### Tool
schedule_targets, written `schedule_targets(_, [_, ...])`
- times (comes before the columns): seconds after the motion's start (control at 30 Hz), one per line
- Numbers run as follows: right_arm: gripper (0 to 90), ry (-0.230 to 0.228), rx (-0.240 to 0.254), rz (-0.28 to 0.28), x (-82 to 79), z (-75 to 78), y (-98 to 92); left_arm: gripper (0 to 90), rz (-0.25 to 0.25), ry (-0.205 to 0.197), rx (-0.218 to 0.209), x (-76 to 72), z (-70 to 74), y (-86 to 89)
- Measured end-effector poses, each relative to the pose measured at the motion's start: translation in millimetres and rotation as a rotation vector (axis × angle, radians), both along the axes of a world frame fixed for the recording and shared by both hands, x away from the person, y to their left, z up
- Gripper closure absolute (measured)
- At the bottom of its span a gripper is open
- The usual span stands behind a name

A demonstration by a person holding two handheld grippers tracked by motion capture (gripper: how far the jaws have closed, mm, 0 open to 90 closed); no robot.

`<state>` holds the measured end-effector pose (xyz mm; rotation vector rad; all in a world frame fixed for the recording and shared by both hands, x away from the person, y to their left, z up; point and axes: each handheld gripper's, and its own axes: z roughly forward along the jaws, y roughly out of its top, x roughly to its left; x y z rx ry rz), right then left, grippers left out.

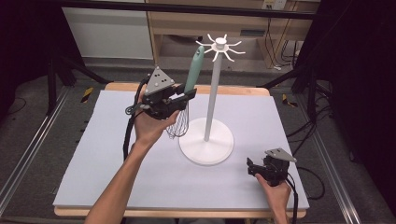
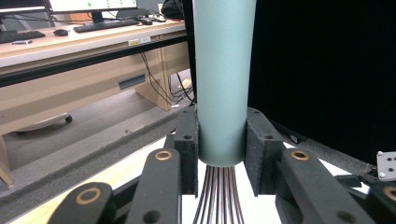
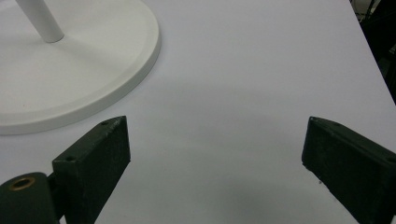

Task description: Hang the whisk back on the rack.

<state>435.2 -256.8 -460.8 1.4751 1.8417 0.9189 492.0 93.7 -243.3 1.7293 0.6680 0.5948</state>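
White table [image 1: 116, 154]: whisk [image 1: 192, 74] upright, clamped in left hand-held gripper [image 1: 186, 96].

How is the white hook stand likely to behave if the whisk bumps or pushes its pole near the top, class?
The white hook stand would probably resist light bumps: its round base is wide and lies flat on the table. A push high on the thin pole may still rock it, since the hooks sit far above that base. On the smooth table cover it might slide rather than tip.
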Motion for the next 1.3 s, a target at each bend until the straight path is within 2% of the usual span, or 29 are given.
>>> schedule_targets(0.57, [8.4,0.0,0.003,-0.001,-0.2,-0.2,-0.2,68.5,-0.003,0.004,-0.009,7.0,-7.3,-9.8])
schedule_targets(1.3, [8.4,0.002,0.01,0.006,0.8,-1.2,0.0,68.3,0.017,-0.037,-0.051,19.4,-17.3,-24.7])
